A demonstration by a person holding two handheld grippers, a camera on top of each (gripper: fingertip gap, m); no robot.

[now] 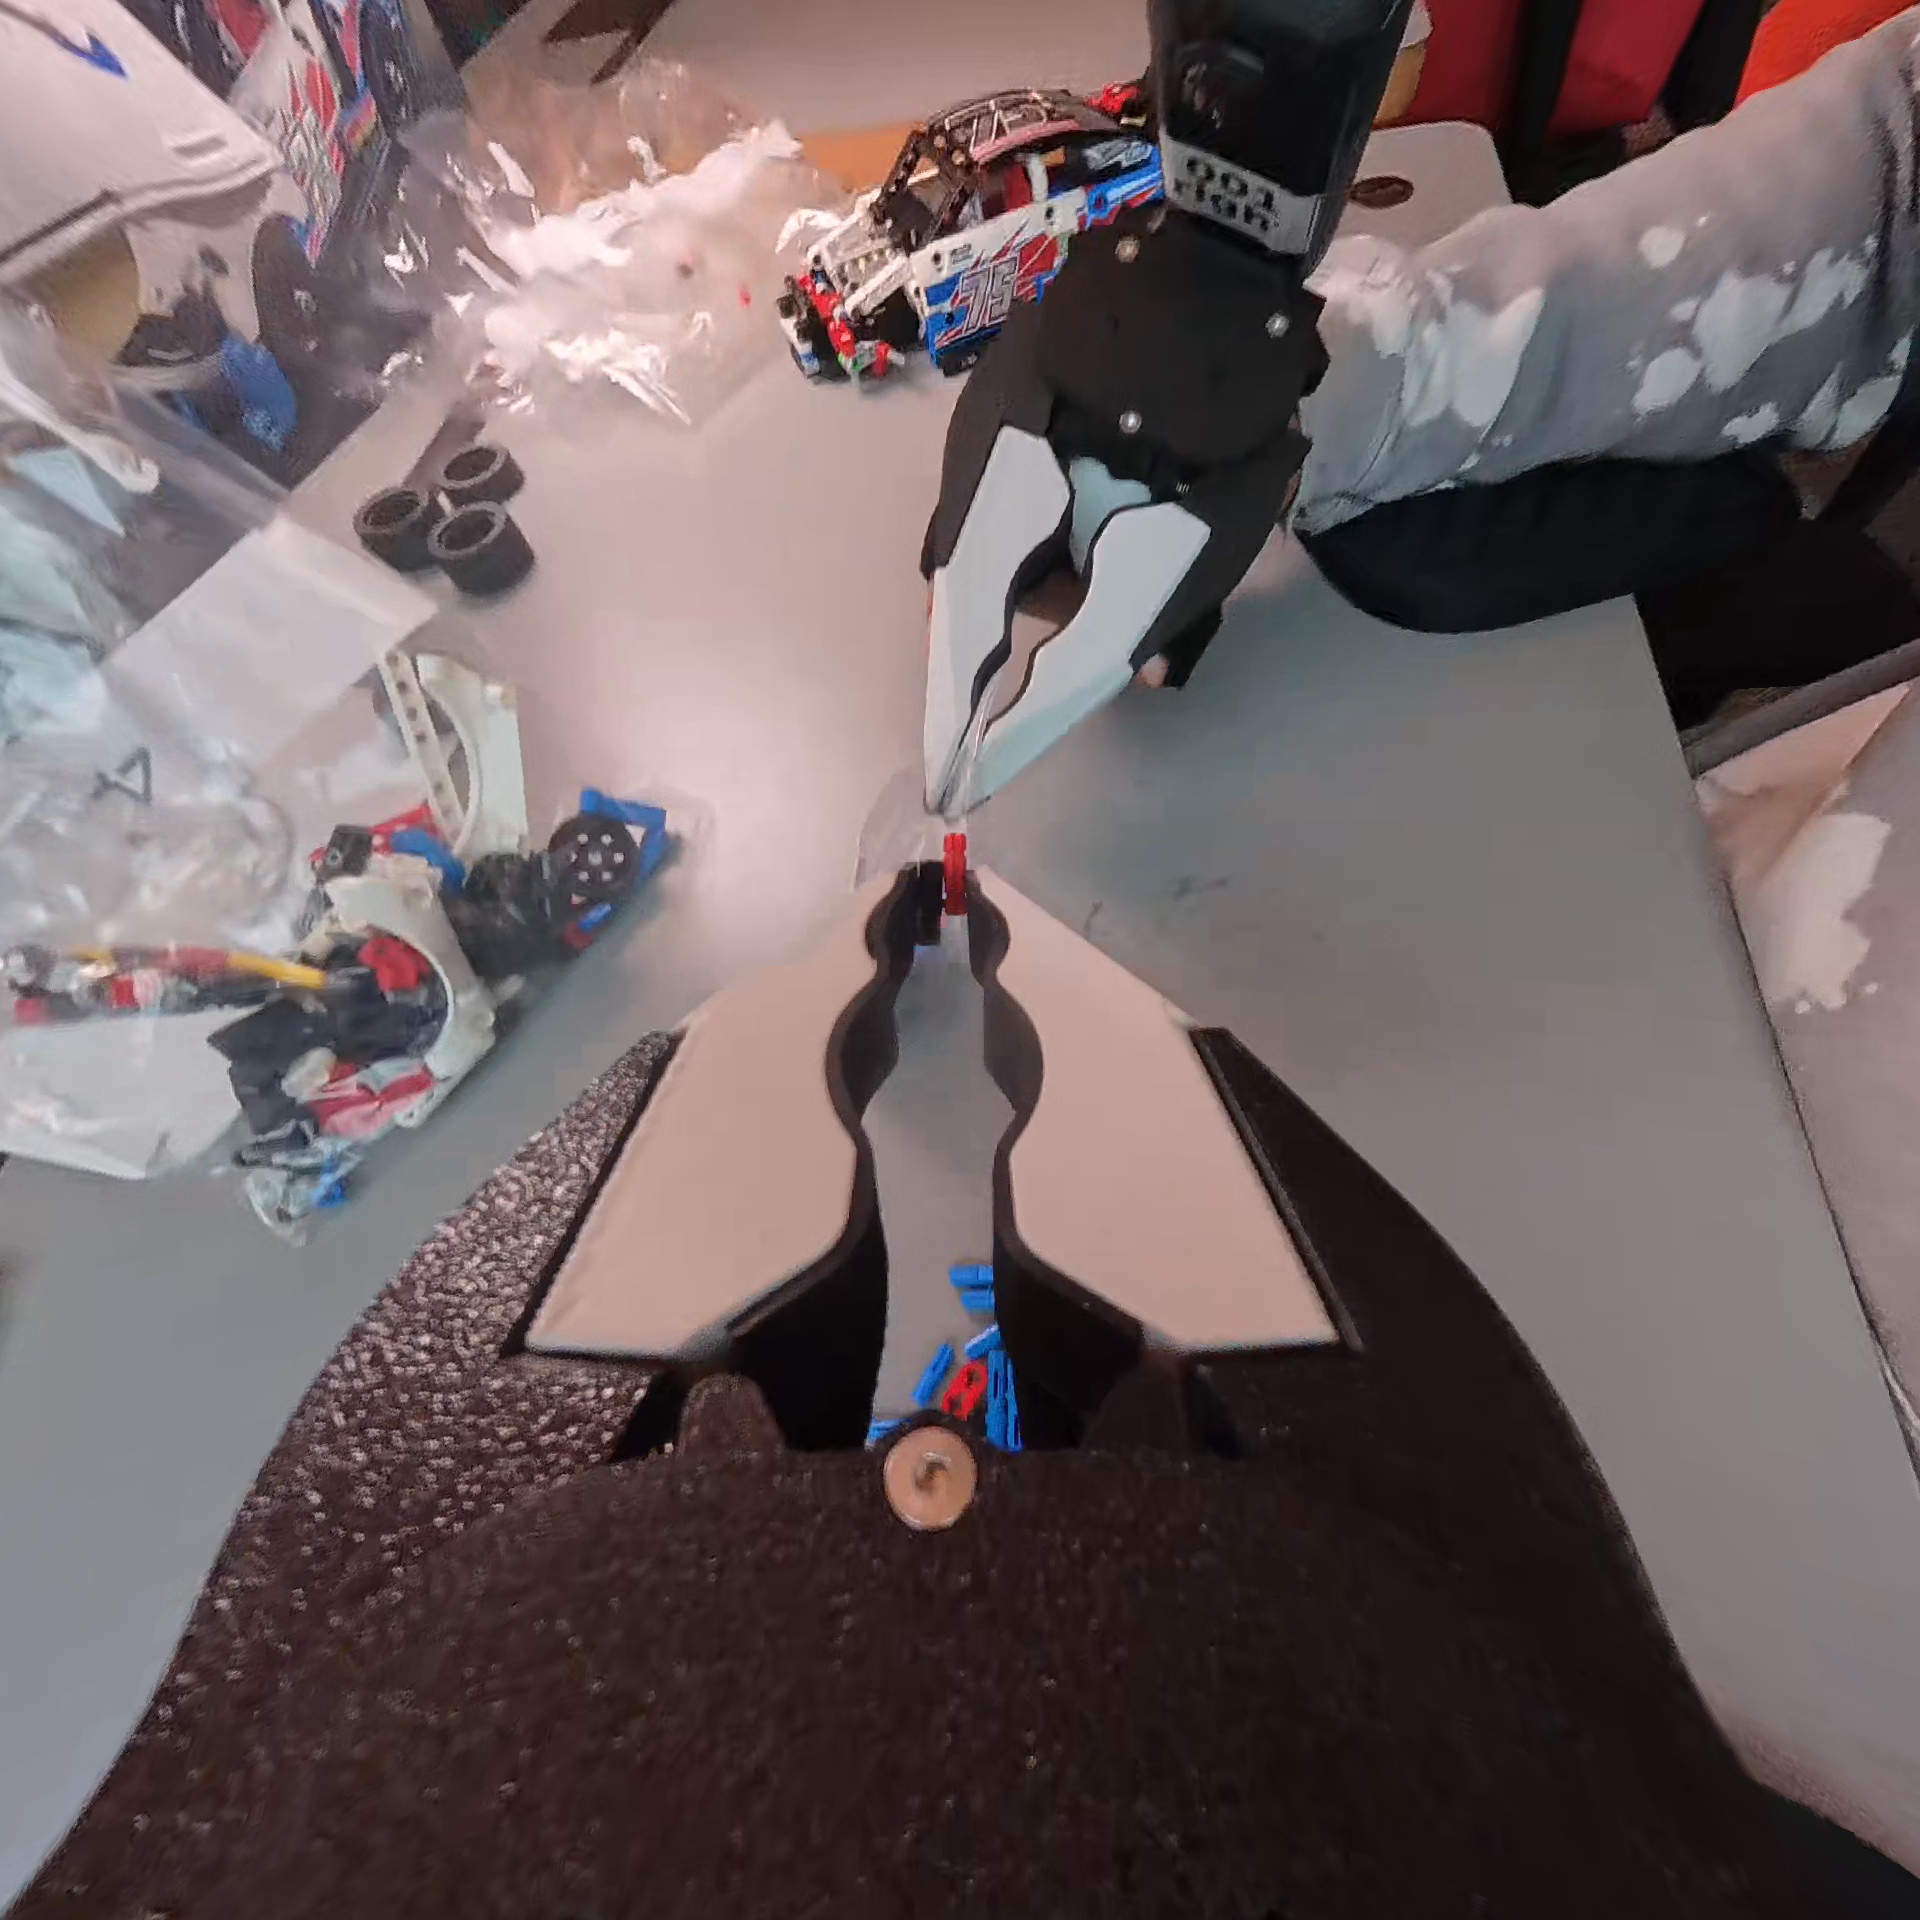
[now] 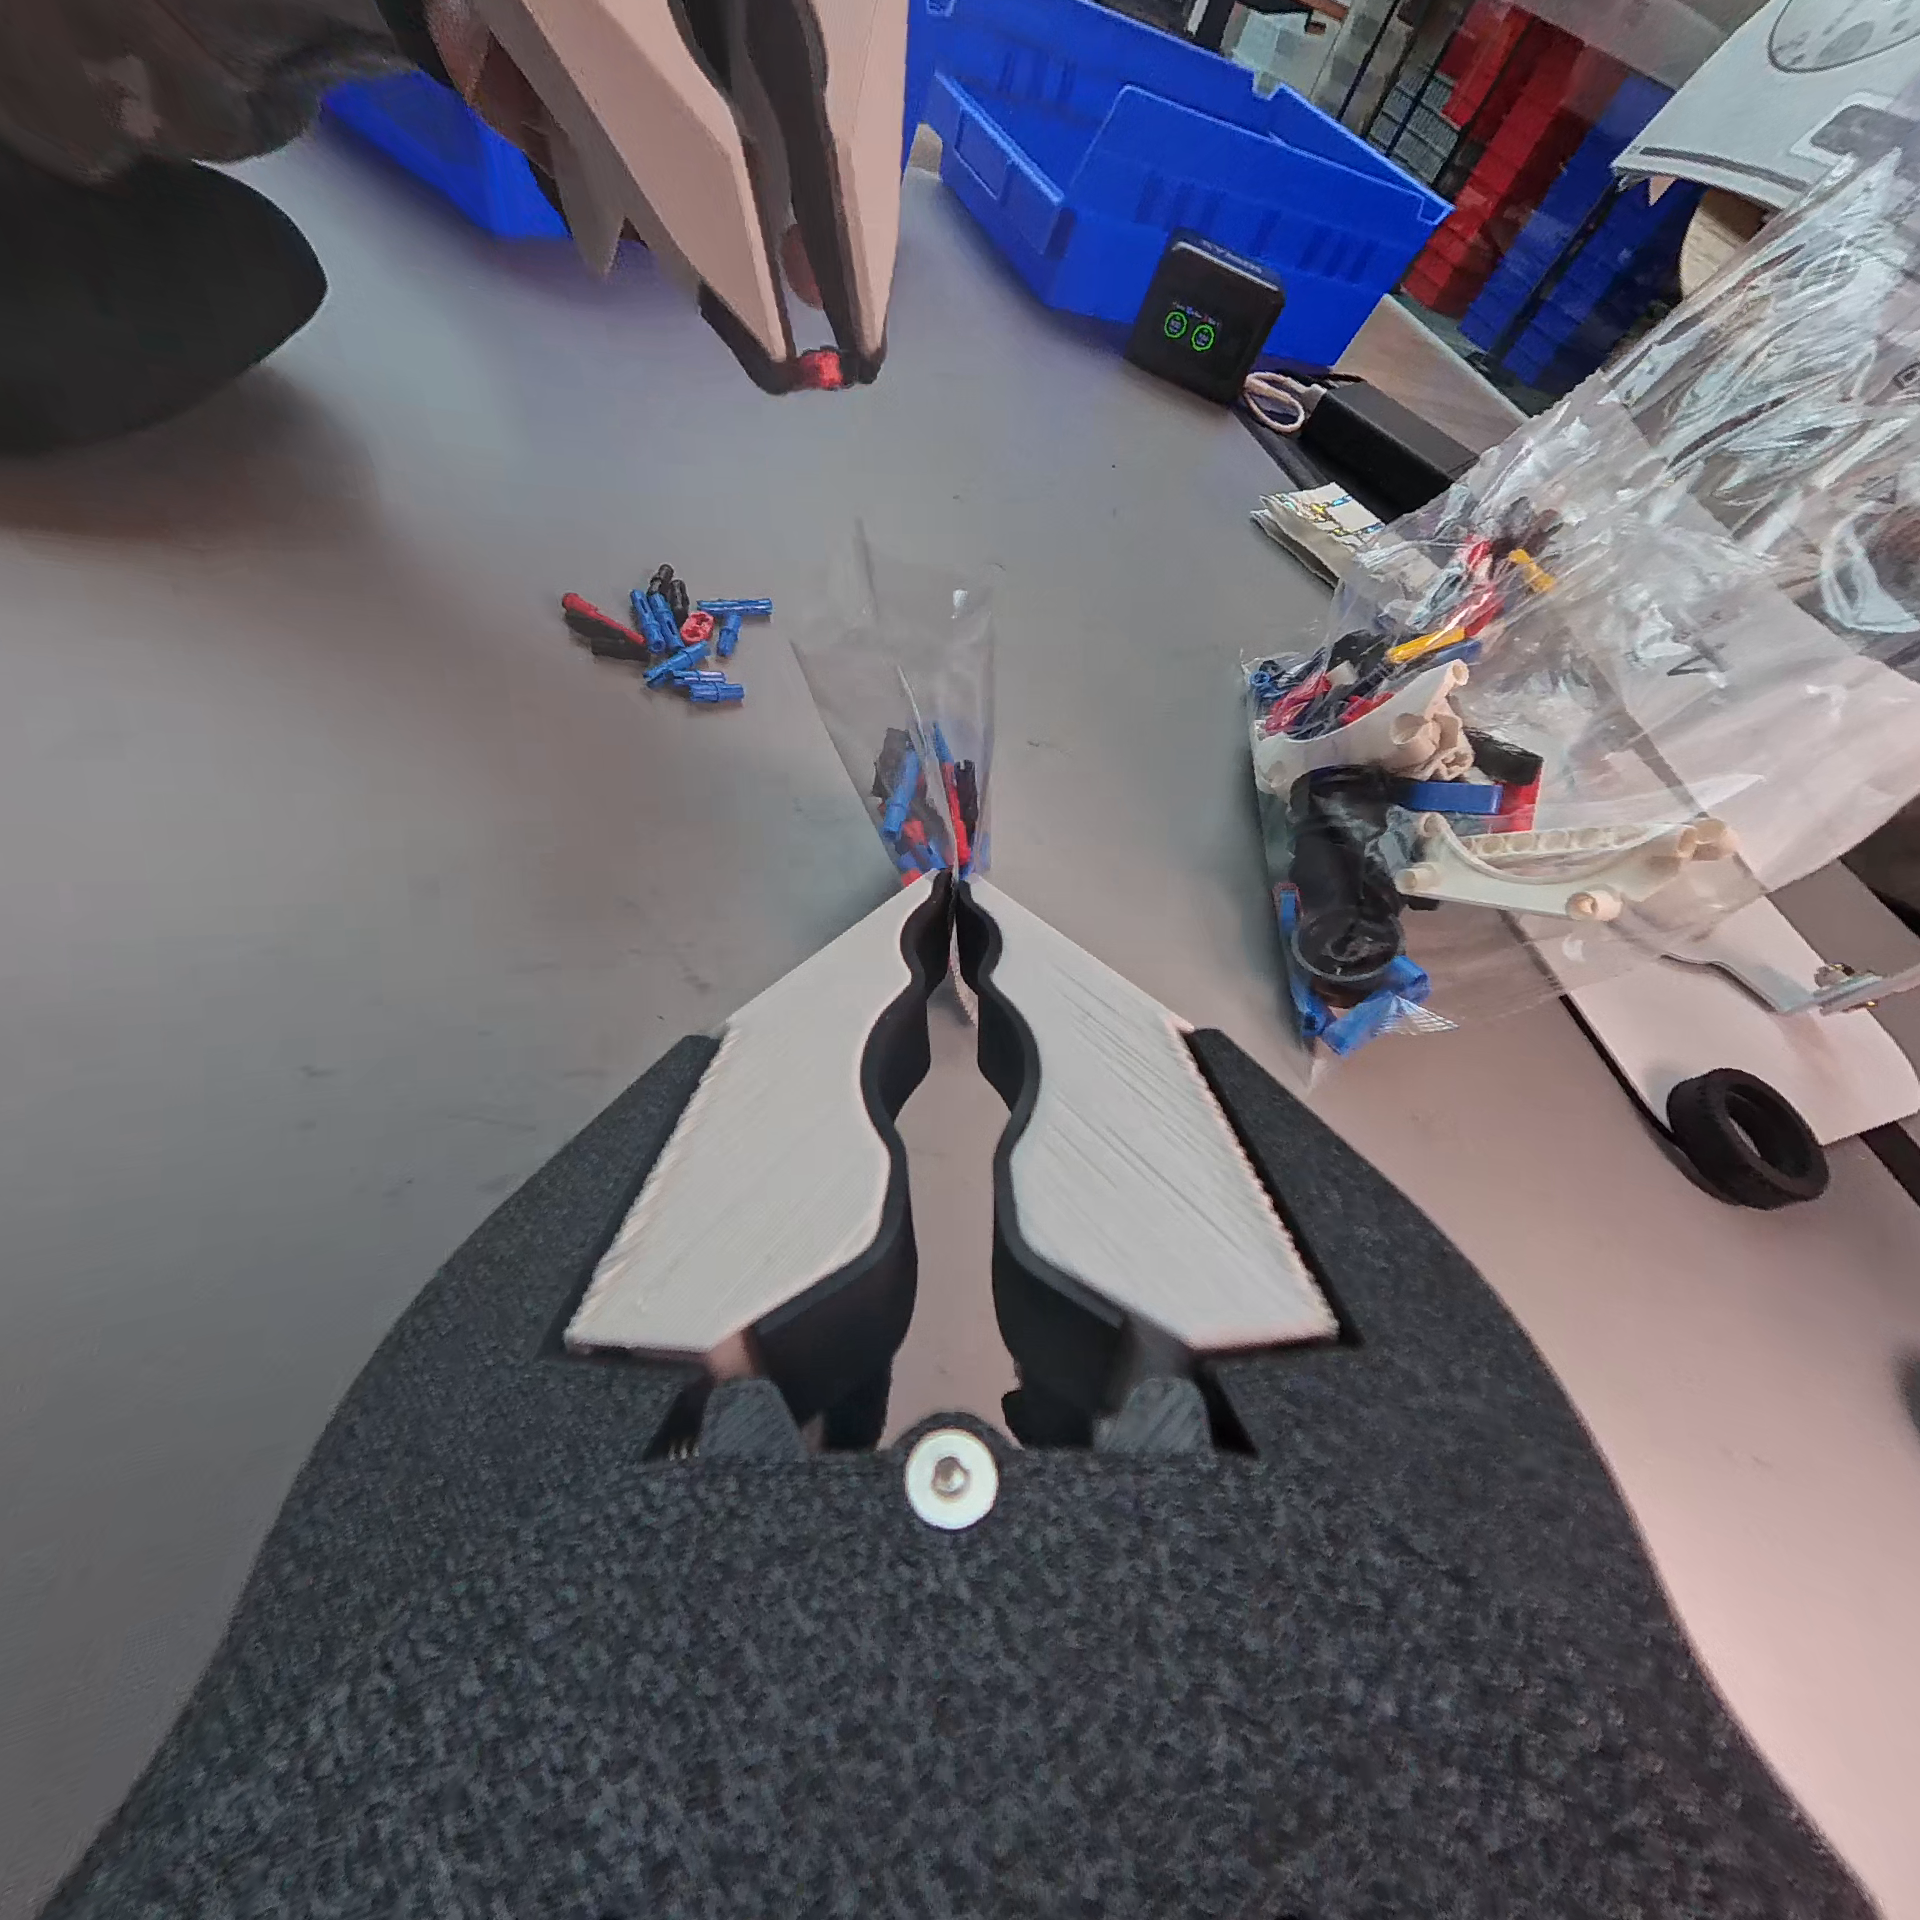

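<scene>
My left gripper [image 1: 943, 902] is shut on a small red piece [image 1: 954, 875] and holds it above the grey table [image 1: 1351, 935]. It also shows at the top of the right wrist view [image 2: 823, 376], with the red piece [image 2: 821, 364] between its tips. My right gripper [image 2: 953, 896] is shut on the edge of a small clear bag [image 2: 925, 769] that holds blue, red and black pins. In the left wrist view the right gripper [image 1: 954, 798] points its tips at my left gripper's tips, very close. A loose pile of pins [image 2: 670, 644] lies on the table.
A built toy race car [image 1: 966, 239] stands at the back. Three black tyres [image 1: 447, 520] and clear bags of parts [image 1: 312, 987] lie to the left. Blue bins [image 2: 1143, 156], a black device with green lights [image 2: 1200, 312], a parts bag [image 2: 1455, 779] and a tyre [image 2: 1745, 1143] also show. One gripper's finger ends stand about 8 centimeters off the other's. The left gripper is farther from the built toy race car [image 1: 966, 239], some 40 centimeters, than the right, some 35 centimeters.
</scene>
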